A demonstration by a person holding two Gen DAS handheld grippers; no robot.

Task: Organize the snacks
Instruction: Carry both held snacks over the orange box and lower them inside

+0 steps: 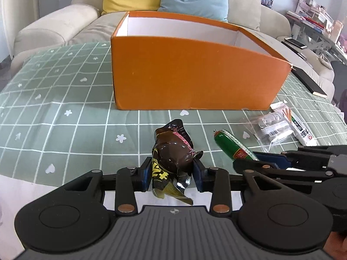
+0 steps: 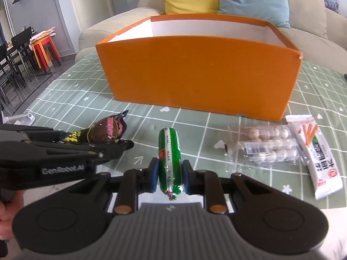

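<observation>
A brown, shiny snack packet (image 1: 173,151) with yellow print sits between the blue pads of my left gripper (image 1: 172,171), which is shut on it just above the green checked tablecloth (image 1: 65,108). To its right, a green sausage stick (image 2: 169,149) is pinched near its lower end by my right gripper (image 2: 169,171), also shut. The sausage (image 1: 227,143) and the right gripper (image 1: 260,159) show at the right of the left wrist view. The left gripper (image 2: 117,145) and brown packet (image 2: 108,127) show at the left of the right wrist view. An orange box (image 1: 195,75) (image 2: 195,75), open-topped with white inside, stands behind both.
A clear packet of round pale snacks (image 2: 264,145) and a white sachet (image 2: 321,160) lie on the cloth to the right. A black book (image 1: 308,82) lies at the far right edge. A beige sofa (image 1: 54,26) with yellow and blue cushions stands behind the table.
</observation>
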